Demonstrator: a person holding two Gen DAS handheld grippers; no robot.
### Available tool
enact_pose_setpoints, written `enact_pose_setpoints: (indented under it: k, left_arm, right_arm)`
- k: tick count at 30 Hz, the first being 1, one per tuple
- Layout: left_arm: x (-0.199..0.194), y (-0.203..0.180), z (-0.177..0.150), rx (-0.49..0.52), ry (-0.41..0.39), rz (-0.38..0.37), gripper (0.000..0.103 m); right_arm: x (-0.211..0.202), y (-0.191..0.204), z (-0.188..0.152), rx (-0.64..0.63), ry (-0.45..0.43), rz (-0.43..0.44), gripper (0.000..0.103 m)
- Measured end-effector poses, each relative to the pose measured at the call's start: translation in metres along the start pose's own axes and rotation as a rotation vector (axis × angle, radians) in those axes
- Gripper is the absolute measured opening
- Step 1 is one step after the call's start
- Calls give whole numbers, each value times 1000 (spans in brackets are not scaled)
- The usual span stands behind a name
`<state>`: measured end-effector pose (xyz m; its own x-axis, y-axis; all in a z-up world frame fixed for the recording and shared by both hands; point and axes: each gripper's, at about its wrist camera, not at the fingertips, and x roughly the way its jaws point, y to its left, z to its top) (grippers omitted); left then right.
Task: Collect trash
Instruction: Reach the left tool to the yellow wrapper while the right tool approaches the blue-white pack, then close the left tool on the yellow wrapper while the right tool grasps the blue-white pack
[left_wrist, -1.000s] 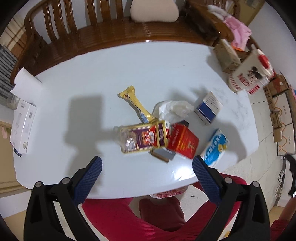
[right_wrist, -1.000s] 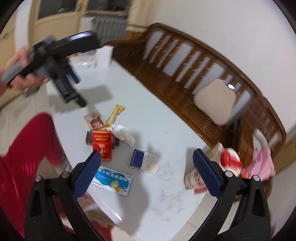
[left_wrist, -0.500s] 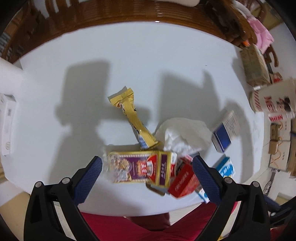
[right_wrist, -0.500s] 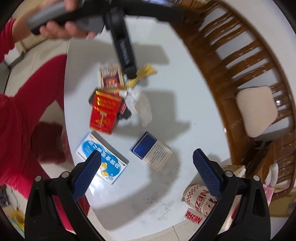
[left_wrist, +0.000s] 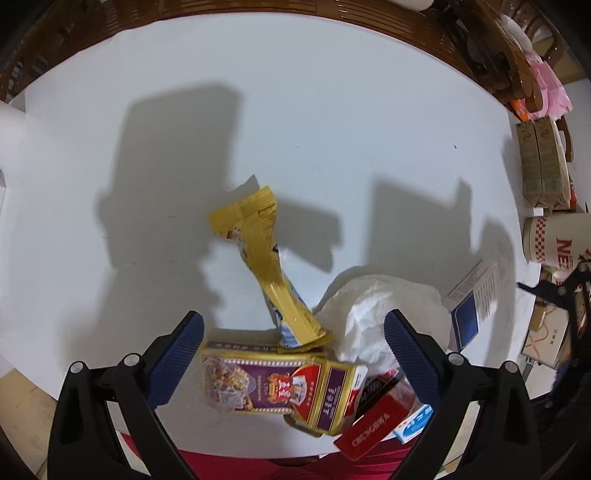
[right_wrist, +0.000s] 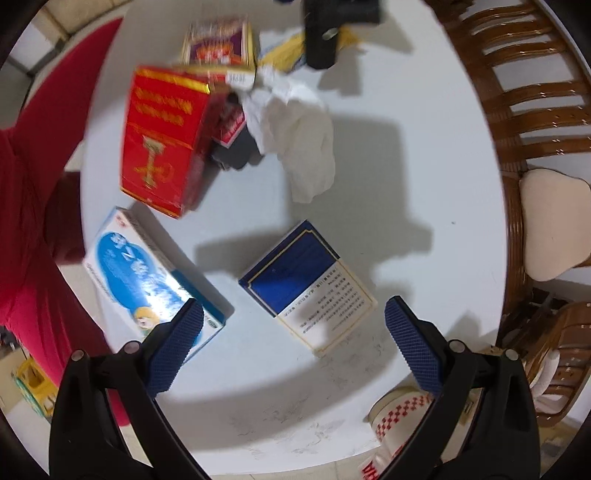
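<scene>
Both grippers are spread wide and hold nothing, so the step in hand looks like the approach, before any piece of trash is taken. The left gripper hangs over the pile at the lower middle of its view: the purple and gold box, the yellow wrapper leaning on it, and the crumpled white tissue at right. The right gripper sits above the blue and white box, with the light blue box at lower left and the red box at upper left. Next, each needs to drop until its fingers straddle one item, then close. Compared with a second ago, both views are much nearer the white table, and the litter fills more of each frame.
</scene>
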<state>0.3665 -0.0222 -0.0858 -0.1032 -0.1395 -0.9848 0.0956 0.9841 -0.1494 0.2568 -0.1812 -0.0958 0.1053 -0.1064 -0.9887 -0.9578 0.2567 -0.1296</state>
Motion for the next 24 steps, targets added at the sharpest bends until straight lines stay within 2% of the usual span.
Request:
enact_pose_setpoints:
  k: [5,9,12,18,23,24]
  left_arm:
    - [8,6,8,-11,12,-4,92]
    - [13,11,19,-22,40,-36,74]
    - [19,14,21,-22,51,-43,66]
    - [25,23,29,-6,35,-34,58]
    - [18,29,38,-6,20,-45,57]
    - [16,30,40,-11,16,-49,57]
  right_arm:
    - [17,-4,4,-33,32,-9,97]
    - [25,-12,5,-21,28,3,97]
    - [35,-18,2,-8,38,6,91]
    - [37,-35,0,57,15,7,89]
    - [35,-45,0,88,6,12,87]
    - [31,-45,3,101,8,19,82]
